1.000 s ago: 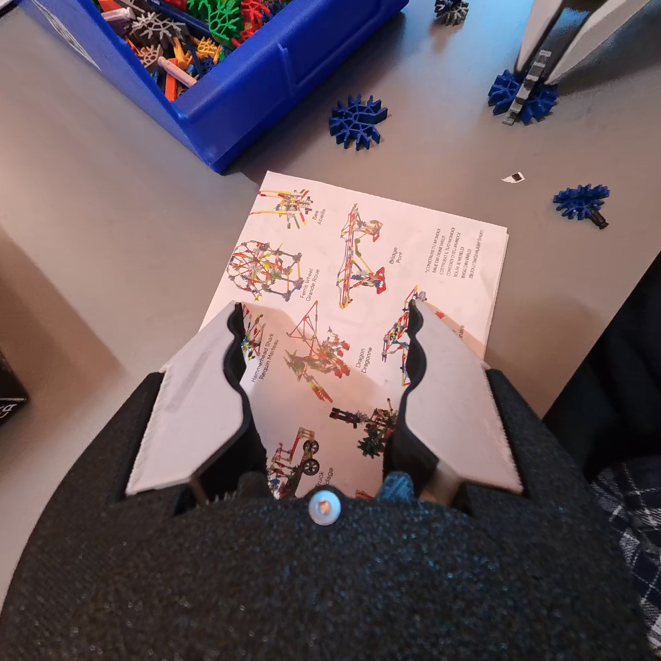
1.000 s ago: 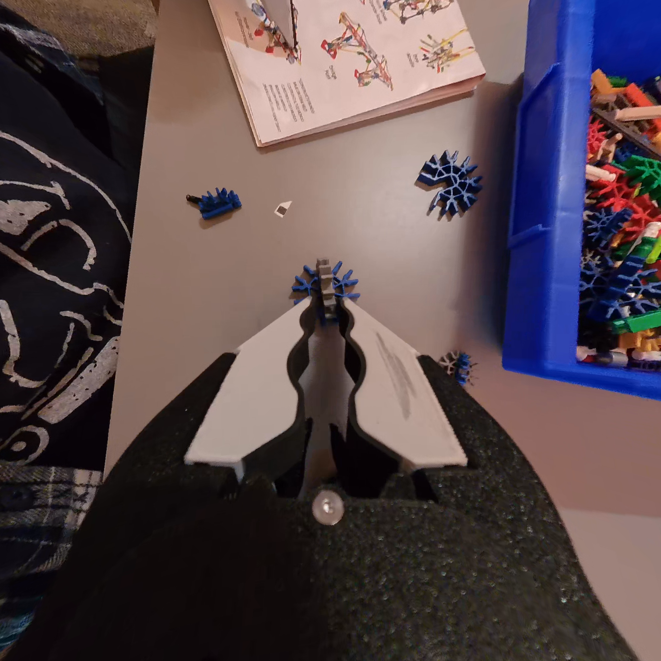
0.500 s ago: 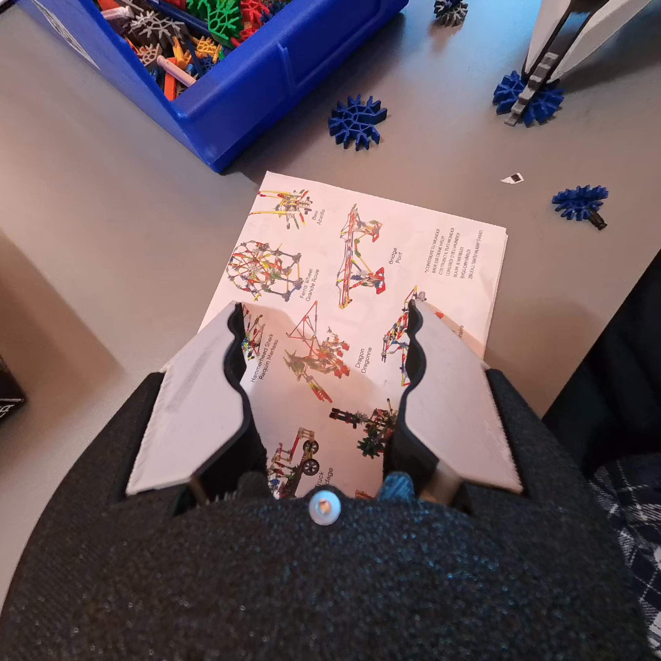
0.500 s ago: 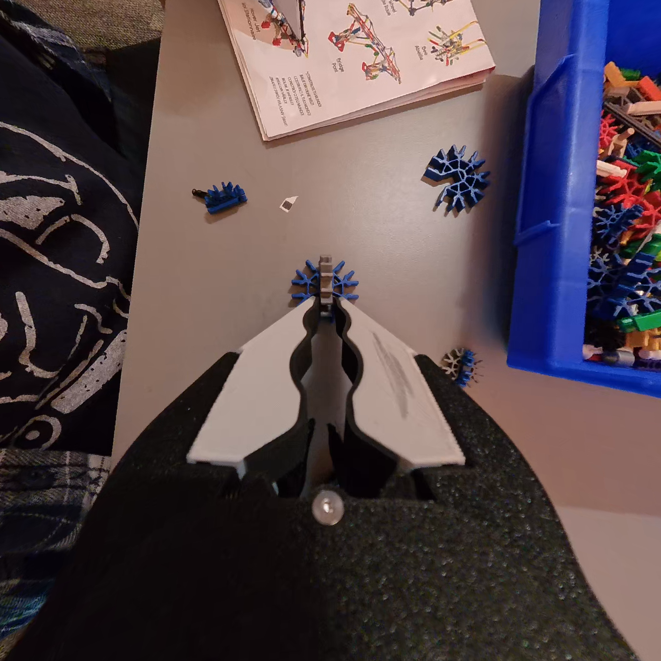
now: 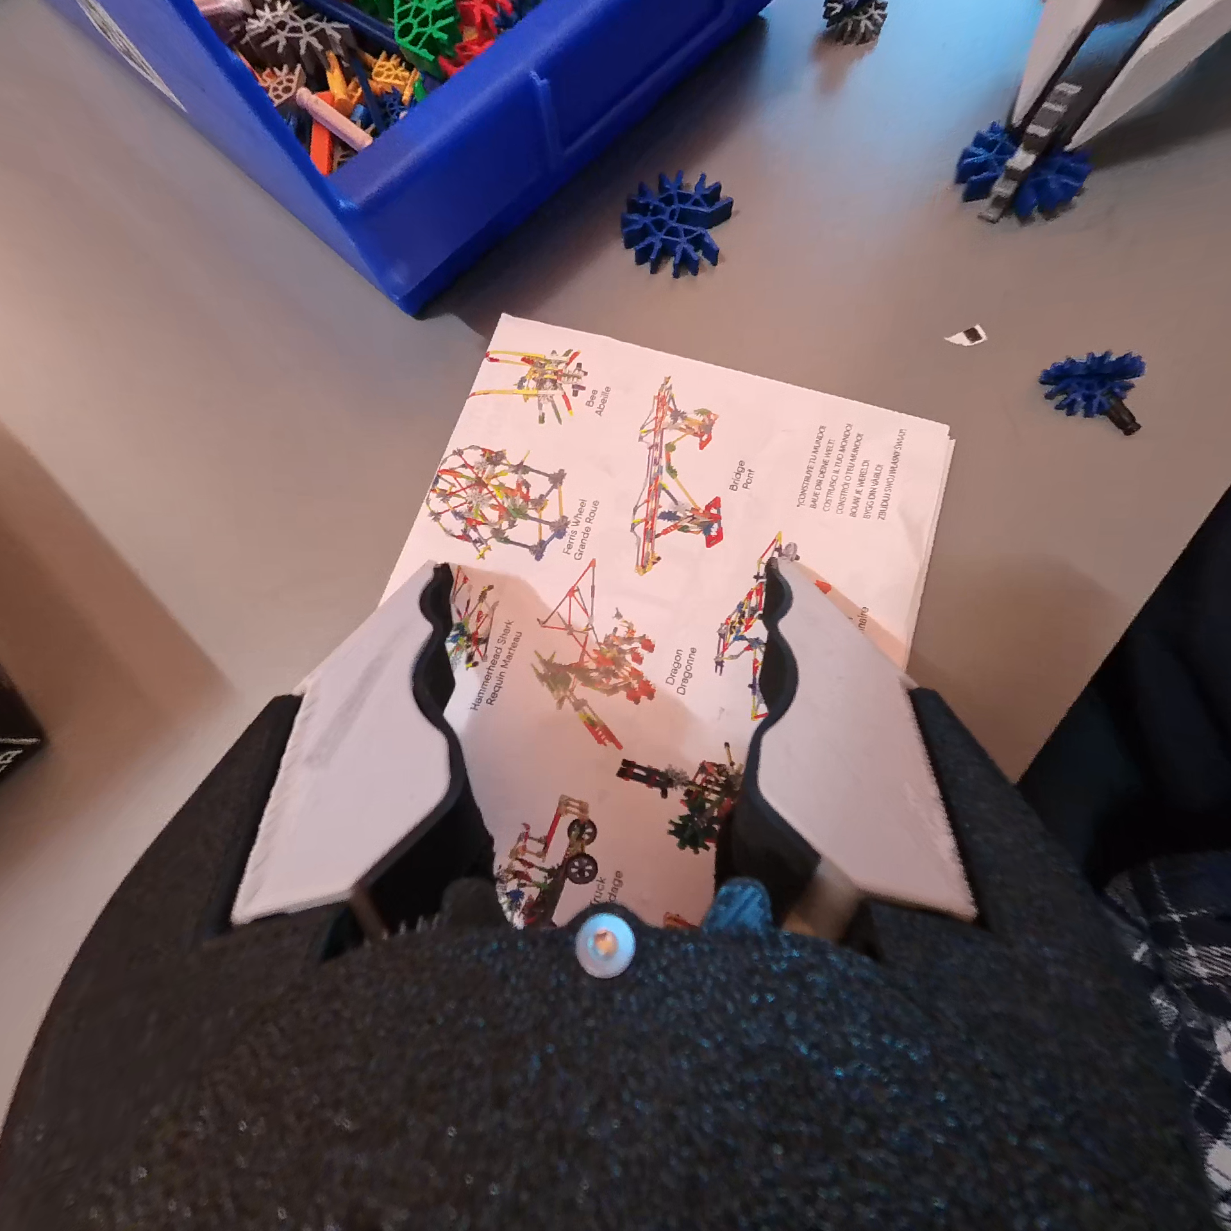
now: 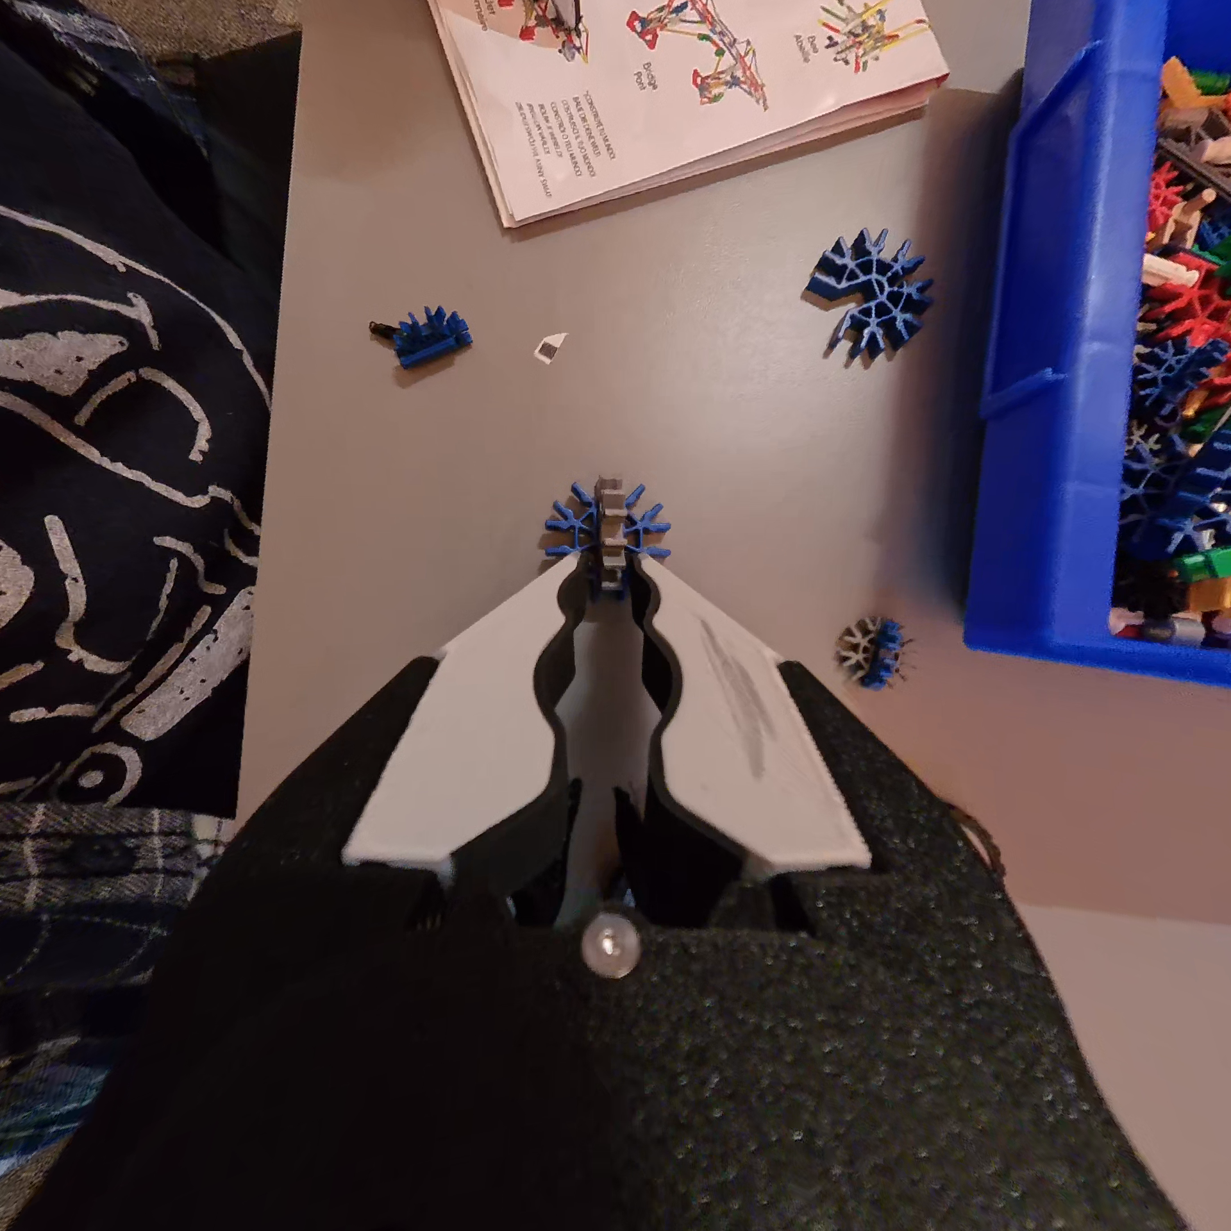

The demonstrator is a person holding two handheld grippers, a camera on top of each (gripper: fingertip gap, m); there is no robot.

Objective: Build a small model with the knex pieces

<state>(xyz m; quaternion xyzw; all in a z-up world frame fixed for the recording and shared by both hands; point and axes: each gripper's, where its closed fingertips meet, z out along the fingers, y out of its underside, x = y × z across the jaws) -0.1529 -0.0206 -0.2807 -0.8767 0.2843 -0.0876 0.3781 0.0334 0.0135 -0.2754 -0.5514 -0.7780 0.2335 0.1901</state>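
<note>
My right gripper (image 6: 607, 566) is shut on a grey connector (image 6: 611, 526) that stands on edge, slotted into a blue snowflake connector (image 6: 573, 526) at the grey table. The pair also shows at the top right of the left wrist view, with the grey connector (image 5: 1019, 166) between the right gripper's fingers (image 5: 1039, 73). My left gripper (image 5: 606, 569) is open and empty, hovering over a white instruction booklet (image 5: 666, 466) with coloured model pictures.
A blue bin (image 5: 466, 166) of mixed coloured parts stands beyond the booklet. Loose on the table are a blue snowflake connector (image 6: 872, 296), a blue connector with a black rod (image 6: 429, 333), a grey-and-blue pair (image 6: 869, 649) and a paper scrap (image 6: 551, 348). A person's dark clothing (image 6: 100, 400) lines the table edge.
My right gripper, with the grey and blue connectors, has shifted a little to the right in the left wrist view. My left gripper stays open over the booklet.
</note>
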